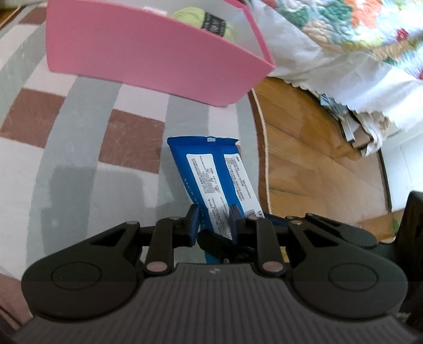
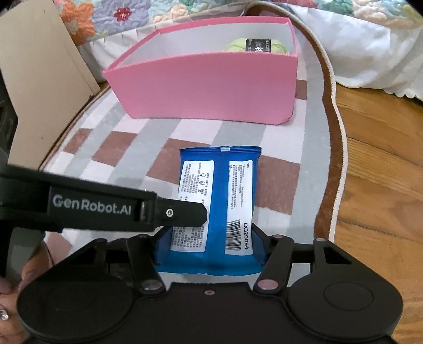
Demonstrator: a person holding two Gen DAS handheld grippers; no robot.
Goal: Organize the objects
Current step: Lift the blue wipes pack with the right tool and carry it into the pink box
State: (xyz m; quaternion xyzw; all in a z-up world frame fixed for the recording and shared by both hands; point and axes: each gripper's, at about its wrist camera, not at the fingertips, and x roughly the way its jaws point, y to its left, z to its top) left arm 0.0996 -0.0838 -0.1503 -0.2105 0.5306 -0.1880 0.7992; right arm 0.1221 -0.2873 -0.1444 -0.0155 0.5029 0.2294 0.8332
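Note:
A blue wipes packet [image 1: 211,169] with white printed labels hangs over the checked rug. My left gripper [image 1: 213,221] is shut on its near end, pinching it between the blue pads. In the right wrist view the same blue packet [image 2: 219,190] sits between the blue pads of my right gripper [image 2: 211,244], which press on its two long sides. A finger [image 2: 182,211] of my left gripper reaches in from the left and lies over the packet. Behind stands an open pink box [image 2: 211,90] with a ball of green yarn [image 2: 253,46] in its right end. From the left wrist, the pink box [image 1: 148,58] and the yarn [image 1: 201,21] lie ahead.
The checked rug [image 2: 111,148] ends at a white-edged border, with wooden floor [image 2: 380,164] to the right. A floral quilt [image 1: 343,31] hangs down behind the box. A cardboard panel [image 2: 39,79] stands at the left. A person's hand [image 2: 8,296] shows at the lower left.

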